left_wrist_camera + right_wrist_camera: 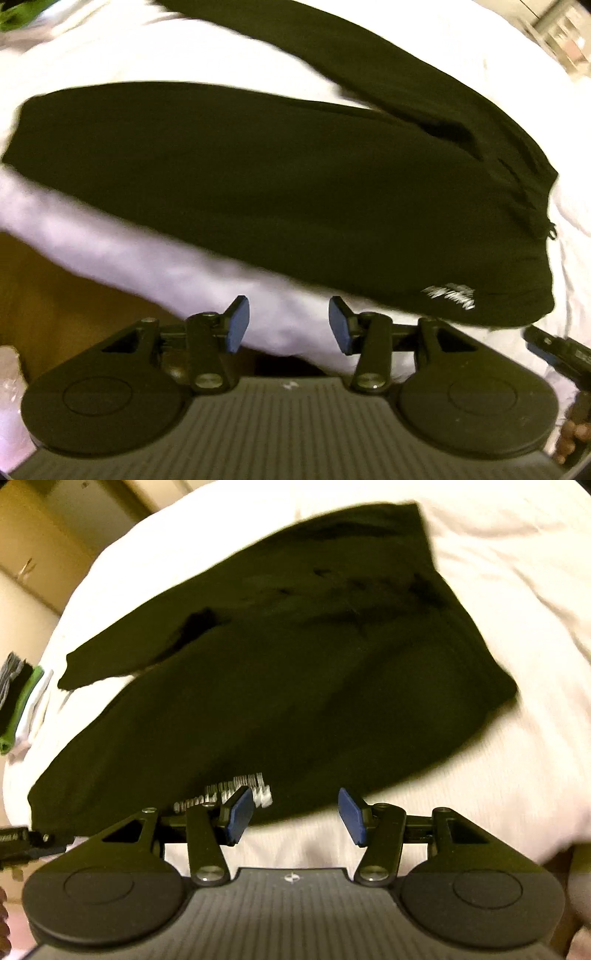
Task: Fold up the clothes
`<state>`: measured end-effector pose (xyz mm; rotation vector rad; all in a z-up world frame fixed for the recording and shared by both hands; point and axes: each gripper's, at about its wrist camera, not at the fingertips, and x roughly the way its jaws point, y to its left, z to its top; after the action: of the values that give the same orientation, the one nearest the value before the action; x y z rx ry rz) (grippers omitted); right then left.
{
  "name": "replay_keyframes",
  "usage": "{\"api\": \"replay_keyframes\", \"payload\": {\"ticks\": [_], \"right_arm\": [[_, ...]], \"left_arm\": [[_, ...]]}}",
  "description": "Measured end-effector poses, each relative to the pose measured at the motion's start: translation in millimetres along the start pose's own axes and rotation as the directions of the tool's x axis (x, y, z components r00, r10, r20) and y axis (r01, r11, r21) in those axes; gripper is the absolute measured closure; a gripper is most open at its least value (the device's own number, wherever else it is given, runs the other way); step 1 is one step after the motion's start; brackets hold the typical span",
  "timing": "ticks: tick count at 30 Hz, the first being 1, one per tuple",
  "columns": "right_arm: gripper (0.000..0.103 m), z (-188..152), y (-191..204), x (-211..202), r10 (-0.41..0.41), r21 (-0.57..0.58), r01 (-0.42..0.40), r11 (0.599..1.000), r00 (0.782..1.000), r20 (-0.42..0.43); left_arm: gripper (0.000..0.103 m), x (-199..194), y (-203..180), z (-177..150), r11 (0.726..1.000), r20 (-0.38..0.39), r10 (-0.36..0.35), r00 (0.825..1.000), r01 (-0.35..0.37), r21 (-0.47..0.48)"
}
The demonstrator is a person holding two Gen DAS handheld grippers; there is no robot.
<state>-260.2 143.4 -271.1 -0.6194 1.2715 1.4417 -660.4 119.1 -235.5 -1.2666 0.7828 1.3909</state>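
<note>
A black garment (258, 177) with a white printed logo (448, 295) lies spread on the white bed cover (129, 59), one long part reaching away at the top. My left gripper (289, 325) hovers over the cover just short of the garment's near edge, open, with nothing between its blue pads (238, 325). In the right wrist view the same garment (295, 664) fills the middle, and its logo (225, 794) sits by my right gripper (295, 814). That gripper is open and empty at the hem. Each gripper shows at the other view's edge: right gripper (554, 350), left gripper (22, 840).
A stack of folded clothes (18, 709) in grey, black, green and white lies at the bed's left side. The near edge of the bed drops to a brown floor (55, 295). Pale cupboards (37, 554) stand beyond the bed.
</note>
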Motion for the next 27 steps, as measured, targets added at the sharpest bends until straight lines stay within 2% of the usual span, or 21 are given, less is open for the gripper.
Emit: {"api": "replay_keyframes", "payload": {"ticks": [3,8,12,14,16,19,22,25,27], "right_arm": [[0.049,-13.8,-4.0,-12.7,0.007,0.061,-0.007,0.998,1.000,-0.011],[0.044,-19.7,-9.0,-12.2,0.005,0.189,-0.002,0.982,1.000,-0.019],[0.044,-22.4,-8.6,9.1,-0.006,0.362,0.023,0.932,0.999,-0.049],[0.044,-24.8,-4.1,18.4,-0.023,0.446,0.044,0.894,0.998,-0.053],[0.044,-28.5,2.4,29.2,-0.027,0.526,0.054,0.849,0.998,-0.059],[0.044,-26.9,18.6,44.2,-0.043,0.598,0.075,0.798,0.997,-0.067],[0.042,-25.4,42.0,56.8,-0.059,0.584,0.101,0.805,0.994,-0.090],[0.041,-24.5,59.8,64.1,-0.079,0.568,0.122,0.814,0.992,-0.101],[0.041,-23.3,67.3,65.3,-0.097,0.565,0.137,0.814,0.990,-0.100]], "left_arm": [[0.060,-16.1,42.4,-2.9,0.998,0.020,0.043,0.999,-0.042,-0.054],[0.053,-24.1,115.8,19.1,0.982,0.060,0.120,0.991,-0.110,-0.156],[0.045,-12.0,182.9,53.9,0.951,0.075,0.130,0.989,-0.103,-0.292],[0.042,-3.2,213.5,73.8,0.938,0.097,0.148,0.984,-0.109,-0.329],[0.040,10.3,242.0,92.6,0.923,0.095,0.191,0.977,-0.146,-0.357],[0.040,27.0,278.9,110.8,0.897,0.079,0.192,0.978,-0.142,-0.419],[0.040,47.5,303.0,119.6,0.874,0.065,0.174,0.983,-0.123,-0.470],[0.044,67.3,312.1,121.0,0.868,0.053,0.138,0.989,-0.095,-0.488],[0.062,70.9,312.9,122.0,0.870,0.069,0.127,0.990,-0.078,-0.487]]}}
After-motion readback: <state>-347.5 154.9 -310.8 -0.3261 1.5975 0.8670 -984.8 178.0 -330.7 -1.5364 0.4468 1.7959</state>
